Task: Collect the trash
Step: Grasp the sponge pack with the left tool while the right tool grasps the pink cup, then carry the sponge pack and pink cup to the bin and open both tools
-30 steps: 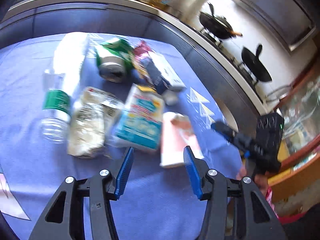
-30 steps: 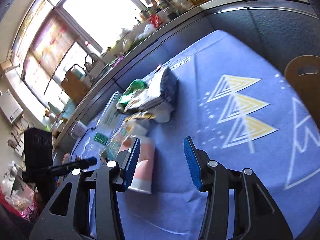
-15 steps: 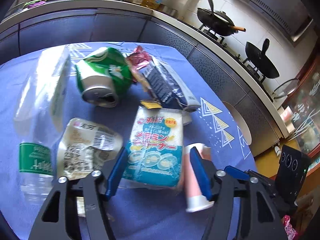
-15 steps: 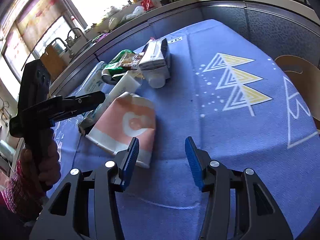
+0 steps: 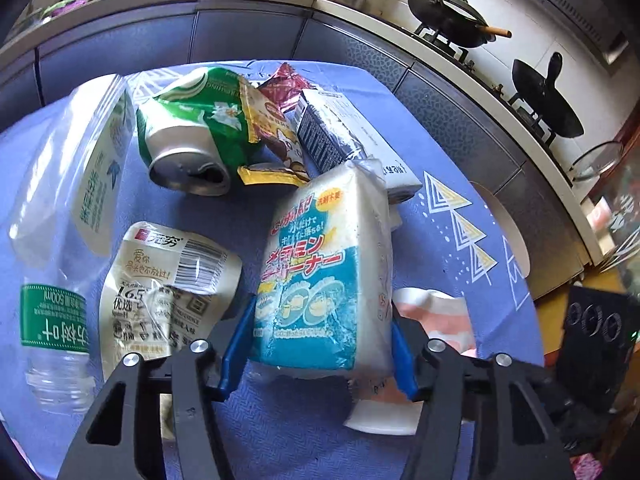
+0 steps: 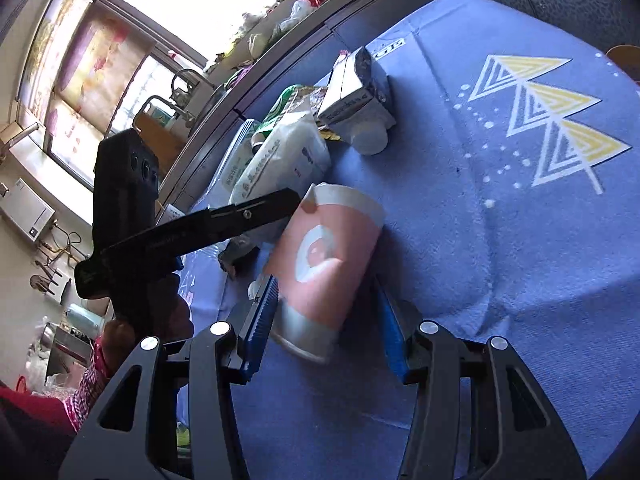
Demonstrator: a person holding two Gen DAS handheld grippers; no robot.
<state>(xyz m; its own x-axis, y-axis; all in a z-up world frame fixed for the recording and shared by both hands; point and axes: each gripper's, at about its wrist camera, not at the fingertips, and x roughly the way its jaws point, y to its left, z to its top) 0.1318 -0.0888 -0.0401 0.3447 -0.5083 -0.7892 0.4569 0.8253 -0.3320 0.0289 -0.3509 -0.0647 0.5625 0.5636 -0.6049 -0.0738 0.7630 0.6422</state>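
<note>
"500ml" bottle label, perhaps.

Pink cup half hidden behind sponge pack

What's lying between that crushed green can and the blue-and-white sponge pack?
In the left wrist view, a crumpled yellow snack wrapper lies between the green can and the sponge pack, on the blue tablecloth.

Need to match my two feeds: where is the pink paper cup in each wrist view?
Left wrist: pink cup, lower right, behind the right finger, beside the sponge pack.
Right wrist: cup, centre, between the closing jaws.
Shared landmark: yellow triangles on the blue cloth.
</note>
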